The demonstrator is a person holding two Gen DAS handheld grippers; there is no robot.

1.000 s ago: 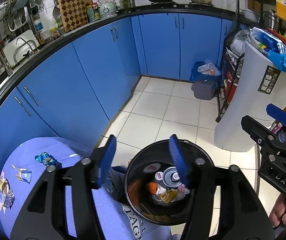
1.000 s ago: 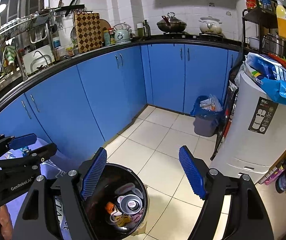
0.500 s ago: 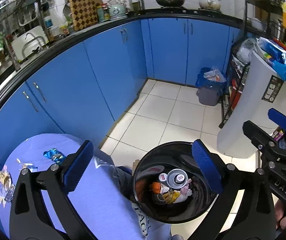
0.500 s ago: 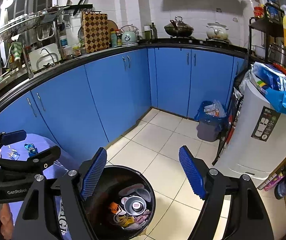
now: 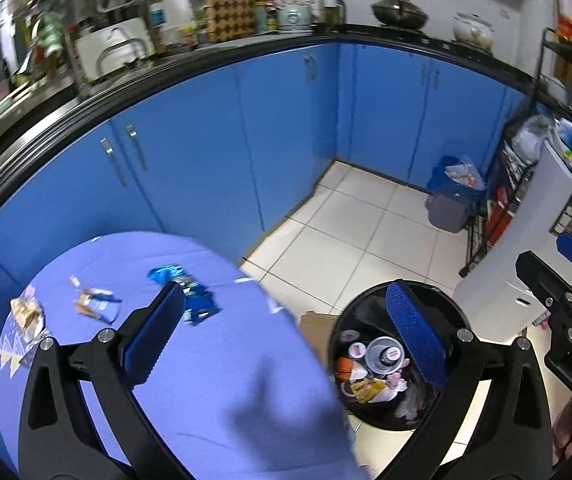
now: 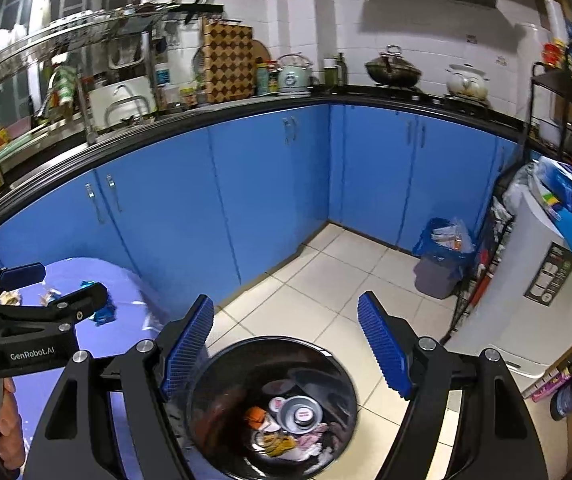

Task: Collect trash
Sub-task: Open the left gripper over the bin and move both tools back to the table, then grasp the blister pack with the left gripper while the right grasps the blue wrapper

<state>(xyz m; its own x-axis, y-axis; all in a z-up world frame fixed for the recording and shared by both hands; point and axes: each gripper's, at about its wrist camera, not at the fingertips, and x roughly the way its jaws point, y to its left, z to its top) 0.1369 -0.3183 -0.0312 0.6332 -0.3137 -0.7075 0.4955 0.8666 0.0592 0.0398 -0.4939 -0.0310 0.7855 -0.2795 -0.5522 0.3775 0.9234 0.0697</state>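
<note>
This is a home kitchen. Blue cabinet doors [image 6: 270,184] run along two walls under a dark countertop [image 6: 425,100], with white wall tiles behind. On the counter stand a checkered cutting board [image 6: 228,62], a pale green kettle [image 6: 293,74] and two lidded pots [image 6: 393,66] (one dark, one white). A dish rack [image 6: 86,32] hangs over the sink area, and the floor is pale tile [image 6: 325,280].

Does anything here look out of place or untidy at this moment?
Yes. Several wrappers lie scattered on the round blue table: a blue wrapper, a torn white wrapper and a crumpled wrapper near its edge. They are not in the black bin, which already holds trash.
</note>
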